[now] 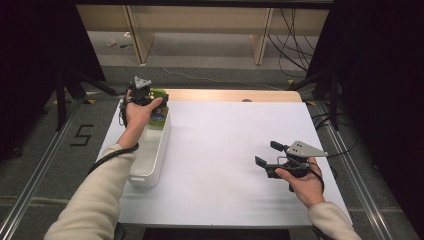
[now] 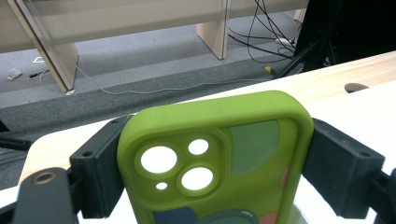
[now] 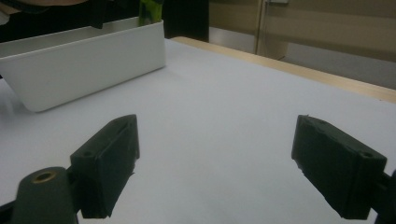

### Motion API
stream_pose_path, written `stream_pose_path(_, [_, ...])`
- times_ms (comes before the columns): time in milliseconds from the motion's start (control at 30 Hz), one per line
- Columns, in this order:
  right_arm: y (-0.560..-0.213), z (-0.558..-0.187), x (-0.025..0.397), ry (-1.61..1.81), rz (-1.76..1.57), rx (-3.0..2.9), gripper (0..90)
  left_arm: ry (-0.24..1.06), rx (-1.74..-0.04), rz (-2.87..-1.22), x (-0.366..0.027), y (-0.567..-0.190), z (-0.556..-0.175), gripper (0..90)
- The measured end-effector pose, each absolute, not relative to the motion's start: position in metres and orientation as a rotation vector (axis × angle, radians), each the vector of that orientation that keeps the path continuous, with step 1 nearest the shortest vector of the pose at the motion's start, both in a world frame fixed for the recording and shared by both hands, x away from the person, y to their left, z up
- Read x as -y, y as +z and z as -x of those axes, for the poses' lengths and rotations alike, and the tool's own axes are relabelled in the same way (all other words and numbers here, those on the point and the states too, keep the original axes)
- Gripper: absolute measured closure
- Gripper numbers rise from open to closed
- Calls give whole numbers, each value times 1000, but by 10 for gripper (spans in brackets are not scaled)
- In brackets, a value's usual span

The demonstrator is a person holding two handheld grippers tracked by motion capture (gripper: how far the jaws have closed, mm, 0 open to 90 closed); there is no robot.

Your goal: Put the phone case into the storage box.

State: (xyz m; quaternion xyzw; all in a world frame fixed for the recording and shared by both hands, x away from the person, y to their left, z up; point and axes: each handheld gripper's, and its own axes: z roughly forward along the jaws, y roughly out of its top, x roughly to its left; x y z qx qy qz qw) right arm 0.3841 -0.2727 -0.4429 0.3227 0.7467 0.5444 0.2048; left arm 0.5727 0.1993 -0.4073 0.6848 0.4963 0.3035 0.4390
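Note:
A green phone case (image 2: 215, 158) with camera cut-outs and coloured patches stands upright between my left gripper's jaws, which press on both its sides. In the high view the left gripper (image 1: 153, 99) holds the case (image 1: 159, 94) over the far end of a long white bin (image 1: 159, 150) at the table's left. My right gripper (image 1: 268, 153) hovers low over the right part of the white table (image 1: 220, 150). In the right gripper view that gripper (image 3: 215, 163) stands open with nothing between its jaws, and the bin (image 3: 84, 60) lies ahead with the green case (image 3: 150, 11) above its far end.
A wooden strip (image 1: 235, 95) runs along the table's far edge. Beyond it are grey floor, wooden furniture legs (image 1: 260, 42) and cables (image 1: 292, 45). Black stands and dark curtains flank both sides.

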Motion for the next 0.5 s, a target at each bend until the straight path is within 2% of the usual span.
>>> stream_pose_path(500, [-442,-384,273,1513,-903,-2085,162,747,-1239,-1710,-199,-411,-572,153])
